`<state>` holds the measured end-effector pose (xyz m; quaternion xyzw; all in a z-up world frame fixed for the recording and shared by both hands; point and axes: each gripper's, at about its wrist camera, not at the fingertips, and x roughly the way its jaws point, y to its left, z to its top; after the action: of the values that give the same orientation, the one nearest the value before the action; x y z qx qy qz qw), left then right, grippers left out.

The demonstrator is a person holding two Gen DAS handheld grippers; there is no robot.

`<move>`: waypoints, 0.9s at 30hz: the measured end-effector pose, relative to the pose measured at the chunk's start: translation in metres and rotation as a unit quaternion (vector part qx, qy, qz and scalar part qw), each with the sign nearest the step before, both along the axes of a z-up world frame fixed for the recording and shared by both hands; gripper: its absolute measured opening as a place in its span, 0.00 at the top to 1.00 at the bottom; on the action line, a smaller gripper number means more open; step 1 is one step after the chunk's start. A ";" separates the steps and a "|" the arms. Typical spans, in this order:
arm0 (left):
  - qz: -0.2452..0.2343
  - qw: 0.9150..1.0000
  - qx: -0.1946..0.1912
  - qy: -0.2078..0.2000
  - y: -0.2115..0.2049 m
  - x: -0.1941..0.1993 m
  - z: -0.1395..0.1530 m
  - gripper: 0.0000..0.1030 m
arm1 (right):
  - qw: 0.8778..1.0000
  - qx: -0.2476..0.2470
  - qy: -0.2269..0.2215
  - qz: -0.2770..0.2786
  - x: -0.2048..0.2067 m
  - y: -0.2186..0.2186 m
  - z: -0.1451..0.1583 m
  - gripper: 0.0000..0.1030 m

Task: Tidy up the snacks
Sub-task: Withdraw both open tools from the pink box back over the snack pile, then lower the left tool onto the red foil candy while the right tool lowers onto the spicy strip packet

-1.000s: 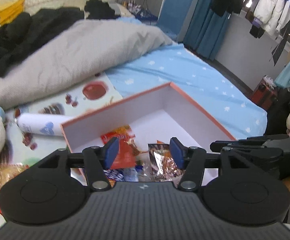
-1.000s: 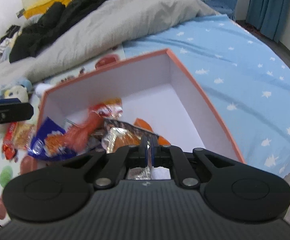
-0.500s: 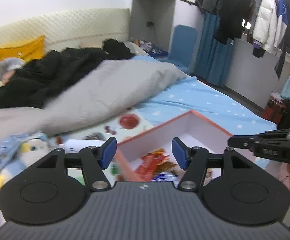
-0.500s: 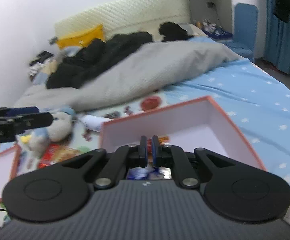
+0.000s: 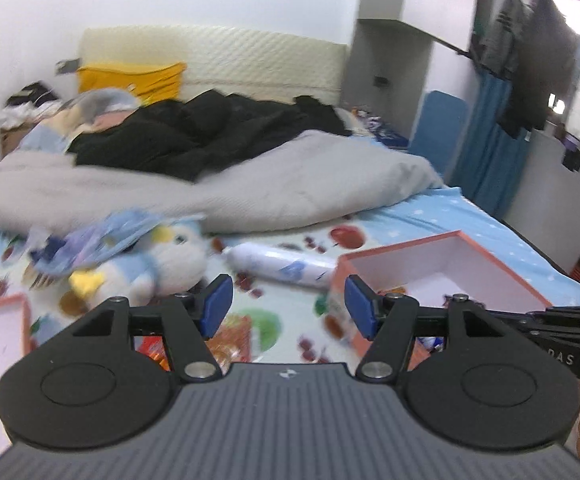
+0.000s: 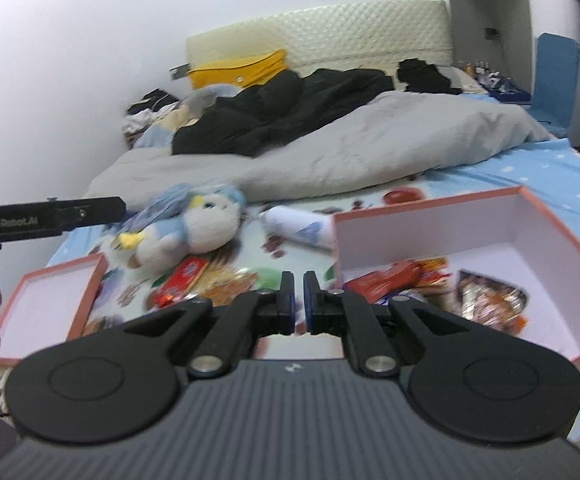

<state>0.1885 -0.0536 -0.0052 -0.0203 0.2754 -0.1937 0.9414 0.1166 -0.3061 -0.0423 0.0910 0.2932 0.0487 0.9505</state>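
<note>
Over the bed's printed mat, the left wrist view has swung away from the box (image 5: 441, 256) toward loose packets (image 5: 234, 340); the left gripper (image 5: 288, 306) gapes empty, so another pickup looks due. Beside it lie a fluffy plush (image 5: 162, 264) and smooth tube (image 5: 282, 268). From the right wrist, the right gripper (image 6: 293, 300) is pinched closed, empty; crinkly foil snacks (image 6: 409, 276) sit inside the stiff cardboard box (image 6: 449, 216).

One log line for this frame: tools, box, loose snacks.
left tool: open, empty | right tool: shut, empty | box: holds snacks | loose snacks: on mat by plush
</note>
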 end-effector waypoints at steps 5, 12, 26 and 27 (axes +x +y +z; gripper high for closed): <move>0.041 0.998 -0.026 0.034 0.038 -0.011 -0.031 0.35 | 0.999 -0.009 0.004 0.034 -0.007 0.035 -0.014 0.91; 0.080 0.991 -0.050 0.090 0.074 -0.020 -0.082 0.35 | 0.998 -0.010 0.017 0.054 -0.011 0.062 -0.038 0.34; 0.081 0.987 -0.041 0.133 0.103 0.010 -0.132 0.22 | 0.995 -0.029 0.045 0.086 0.018 0.100 -0.083 0.17; 0.080 0.988 -0.033 0.131 0.104 0.014 -0.135 0.20 | 0.995 -0.028 0.045 0.087 0.022 0.102 -0.086 0.17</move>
<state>0.2030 0.0507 -0.1404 -0.0987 0.3872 -0.1228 0.9085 0.1388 -0.2038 -0.1283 0.0408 0.3434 0.1187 0.9308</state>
